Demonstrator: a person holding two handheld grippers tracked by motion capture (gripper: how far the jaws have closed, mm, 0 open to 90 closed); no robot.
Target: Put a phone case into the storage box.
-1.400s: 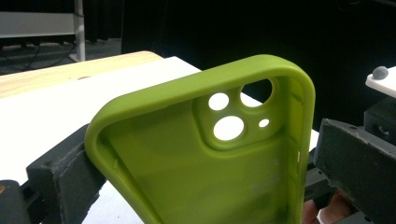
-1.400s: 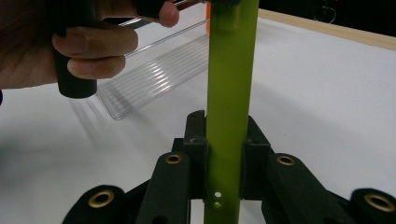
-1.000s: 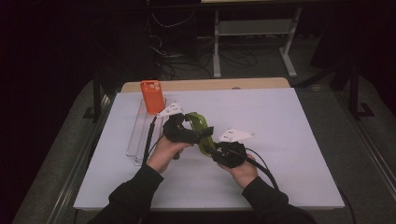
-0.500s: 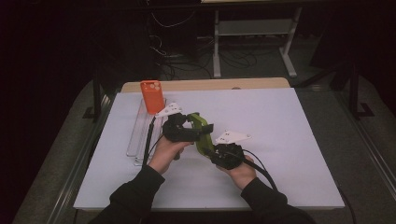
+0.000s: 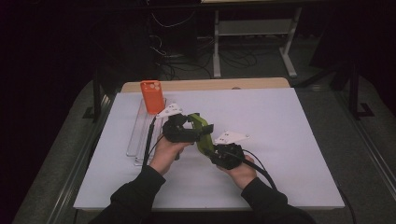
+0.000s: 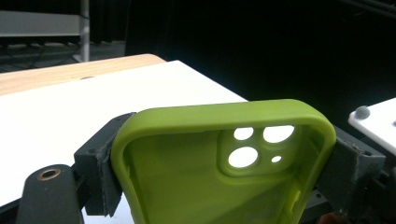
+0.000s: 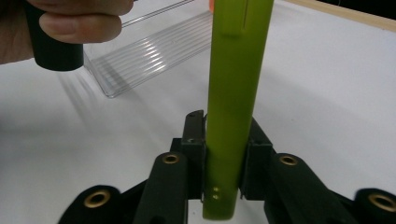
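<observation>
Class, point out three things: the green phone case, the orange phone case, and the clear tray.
Green case [image 6: 187, 186]: left gripper view, inner back.
Orange case [image 5: 152, 98]: high view, its back, below the camera cutout.
Clear tray [image 7: 154, 51]: right gripper view, ribbed floor.

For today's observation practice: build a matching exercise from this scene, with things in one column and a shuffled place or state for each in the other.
Things:
1. green phone case
2. orange phone case
3. clear tray
4. wooden strip

States:
A. far table edge
B. upright in the tray
C. flat on the white surface
D. clamped by both grippers

Pairs: 1-D, 2-B, 3-C, 4-A
</observation>
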